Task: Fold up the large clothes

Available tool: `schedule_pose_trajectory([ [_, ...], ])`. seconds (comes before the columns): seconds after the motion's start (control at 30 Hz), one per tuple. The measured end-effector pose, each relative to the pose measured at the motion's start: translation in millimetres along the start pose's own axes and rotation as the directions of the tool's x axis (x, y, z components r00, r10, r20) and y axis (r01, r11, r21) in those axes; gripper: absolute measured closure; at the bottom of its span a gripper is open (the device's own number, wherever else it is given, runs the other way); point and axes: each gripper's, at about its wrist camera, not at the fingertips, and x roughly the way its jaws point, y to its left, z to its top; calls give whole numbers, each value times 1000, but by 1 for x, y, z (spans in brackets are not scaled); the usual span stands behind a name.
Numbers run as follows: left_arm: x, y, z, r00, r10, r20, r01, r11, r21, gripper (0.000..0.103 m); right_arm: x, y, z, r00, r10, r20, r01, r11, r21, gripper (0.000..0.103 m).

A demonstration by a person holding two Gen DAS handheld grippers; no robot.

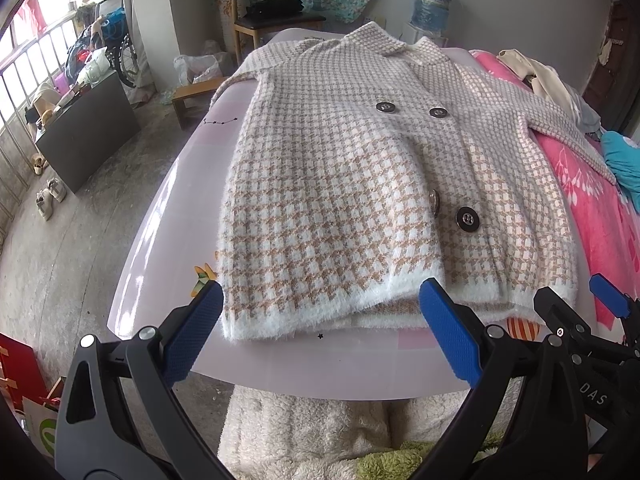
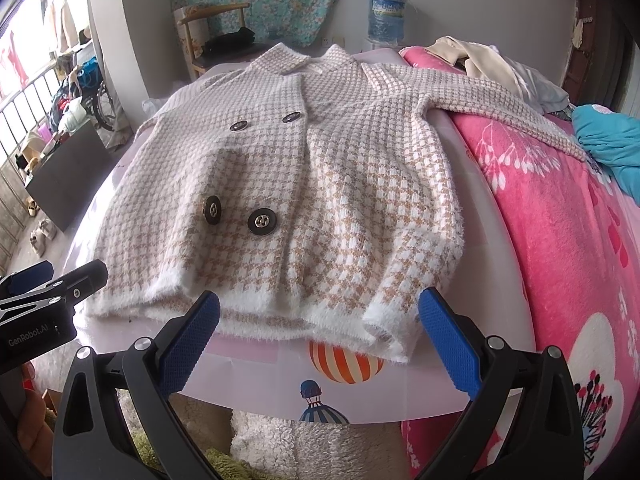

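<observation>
Left hand-held gripper (image 1: 320,298) spread wide, level at coat (image 1: 340,184) hem

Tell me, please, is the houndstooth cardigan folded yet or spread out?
Spread out: the cardigan lies face up on the table, one sleeve stretched over the pink blanket.

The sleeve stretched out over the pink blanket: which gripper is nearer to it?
Right. The right gripper sits open at the hem on the sleeve's side; the left gripper, also open, is at the hem's opposite end.
</observation>
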Motion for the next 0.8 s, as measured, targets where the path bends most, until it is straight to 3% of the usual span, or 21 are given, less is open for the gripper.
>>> schedule_pose_trajectory([
  [0.8, -4, 5, 6, 1000, 3, 9, -3, 1000, -14, 8, 0, 1, 4, 1000, -6, 5, 6, 1000, -8, 6],
])
